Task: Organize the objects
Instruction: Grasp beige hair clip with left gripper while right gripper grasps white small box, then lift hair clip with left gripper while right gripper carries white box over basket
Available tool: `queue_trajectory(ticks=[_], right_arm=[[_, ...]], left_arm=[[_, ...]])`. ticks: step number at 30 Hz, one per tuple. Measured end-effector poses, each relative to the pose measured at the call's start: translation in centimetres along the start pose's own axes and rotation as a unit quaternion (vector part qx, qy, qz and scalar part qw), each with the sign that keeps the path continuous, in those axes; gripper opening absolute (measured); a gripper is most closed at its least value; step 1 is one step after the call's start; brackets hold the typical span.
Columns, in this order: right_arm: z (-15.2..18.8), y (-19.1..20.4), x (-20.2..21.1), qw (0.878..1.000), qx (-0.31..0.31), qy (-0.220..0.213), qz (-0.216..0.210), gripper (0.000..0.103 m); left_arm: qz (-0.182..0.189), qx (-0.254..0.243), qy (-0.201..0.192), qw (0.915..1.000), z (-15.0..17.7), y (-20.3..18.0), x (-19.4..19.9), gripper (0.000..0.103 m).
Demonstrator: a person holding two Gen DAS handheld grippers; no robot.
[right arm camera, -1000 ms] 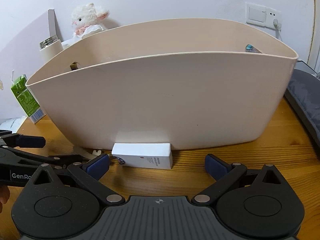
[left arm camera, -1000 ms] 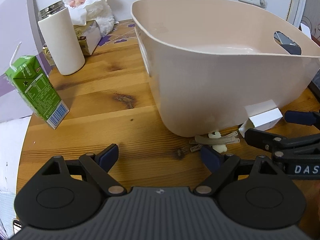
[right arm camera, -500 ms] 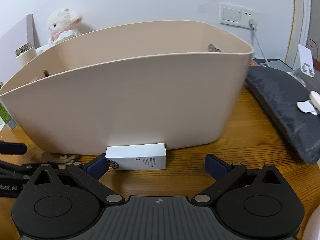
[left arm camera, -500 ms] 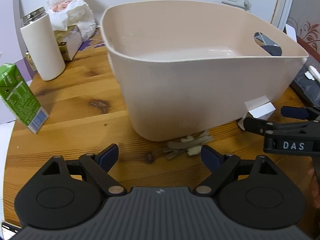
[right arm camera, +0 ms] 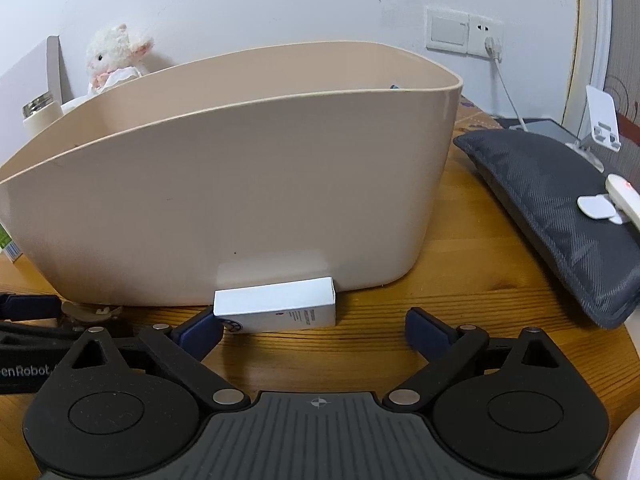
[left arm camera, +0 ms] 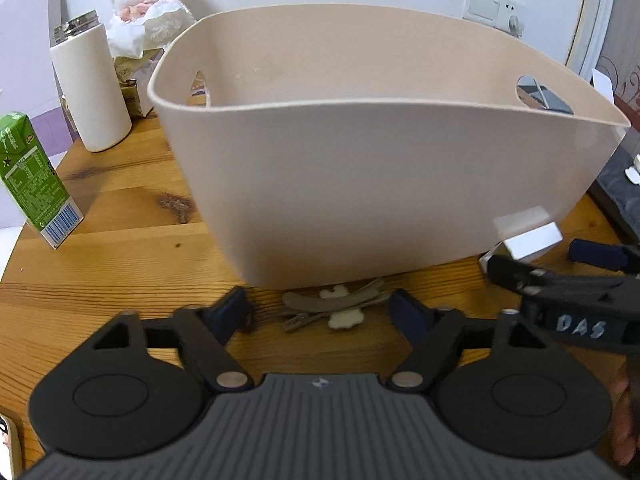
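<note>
We judge the step in hand to be two pickups ahead of the beige bin. Left gripper: jaws released, straddling the hair clips; we should go low, since they lie flat on the table against the bin's foot. Right gripper: jaws released, left pad touching the white box; centre first. Clips: taupe, thin, with a cream flower. Box: small, oblong, fine print.
</note>
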State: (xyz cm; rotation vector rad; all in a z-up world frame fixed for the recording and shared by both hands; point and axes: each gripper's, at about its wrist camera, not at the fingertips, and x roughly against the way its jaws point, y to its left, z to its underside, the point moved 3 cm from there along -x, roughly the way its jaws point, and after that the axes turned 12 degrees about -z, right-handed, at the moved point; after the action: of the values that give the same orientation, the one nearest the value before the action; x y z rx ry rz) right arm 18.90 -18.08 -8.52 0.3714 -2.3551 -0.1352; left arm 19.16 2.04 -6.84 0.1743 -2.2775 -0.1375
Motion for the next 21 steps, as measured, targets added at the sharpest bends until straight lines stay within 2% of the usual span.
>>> queue_trajectory(ticks=[2, 5, 8, 13, 18, 21], right_arm=[[0.1, 0.3, -0.1, 1.000, 0.009, -0.001, 0.002, 0.091], [0.1, 1.1, -0.1, 0.999, 0.032, -0.004, 0.006, 0.073], [0.4, 1.7, 0.2, 0.999, 0.049, -0.008, -0.001, 0.057], [0.8, 2.0, 1.0, 0.998, 0.058, -0.014, 0.000, 0.055], [0.9, 2.1, 2.8, 0.997, 0.066, -0.028, 0.004, 0.055], [0.7, 2.1, 4.3, 0.996, 0.076, -0.038, 0.007, 0.055]], left_arm=[[-0.010, 0.008, 0.001, 0.9999, -0.1, -0.1, 0.0, 0.070], [-0.022, 0.023, -0.005, 0.9995, 0.0, 0.2, 0.2, 0.060], [-0.015, 0.019, -0.013, 0.9996, 0.4, 0.5, 0.4, 0.060], [-0.012, 0.018, -0.016, 0.9996, 0.9, 0.8, 0.6, 0.059], [0.006, 0.019, -0.017, 0.9996, 1.4, 0.6, 1.3, 0.059], [0.005, 0.017, -0.031, 0.9993, 1.4, 0.6, 2.4, 0.059]])
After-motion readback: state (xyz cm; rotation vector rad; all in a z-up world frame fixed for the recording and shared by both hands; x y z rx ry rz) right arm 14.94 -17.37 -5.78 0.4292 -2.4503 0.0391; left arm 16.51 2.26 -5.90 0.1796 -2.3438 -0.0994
